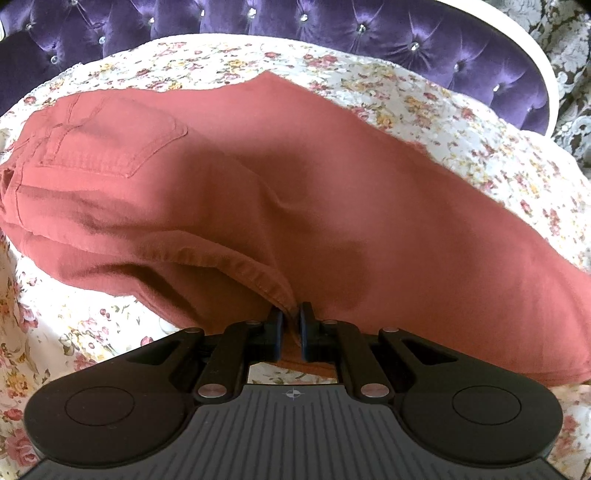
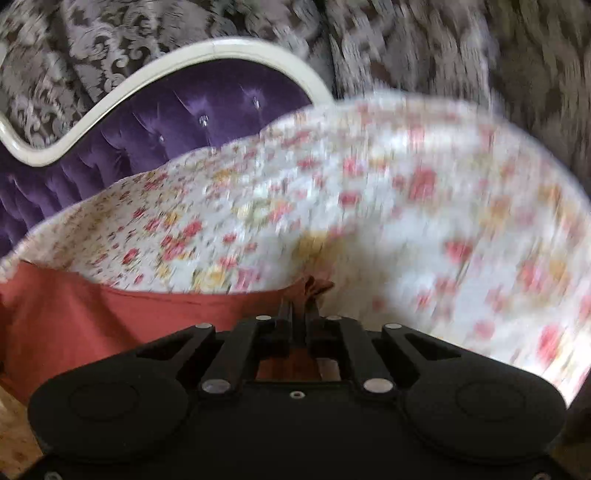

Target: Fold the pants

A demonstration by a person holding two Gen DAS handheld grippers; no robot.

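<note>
A: Pants [image 1: 295,192], rust-red cotton twill, lie flat across the floral bedspread [image 1: 461,122], back pocket [image 1: 110,144] up at the waist end. Soft, limp, medium weight; they'll drape and sag from any held point, not slippery.

B: Holds?

A: Left gripper [image 1: 291,325] has its fingers [image 1: 275,332] clenched on the near stitched edge, cloth pinched between them. Right gripper [image 2: 299,314], in its own blurred view, has fingers closed on a bunched corner of the same fabric.

B: Good spots?

A: I'd say yes: seams and hems are thicker and less likely to slip out. Two held points keep the edge taut for folding over.

B: Surroundings?

A: Purple tufted headboard [image 1: 332,33] beyond the bedspread, damask wallpaper [image 2: 443,44] behind.
</note>
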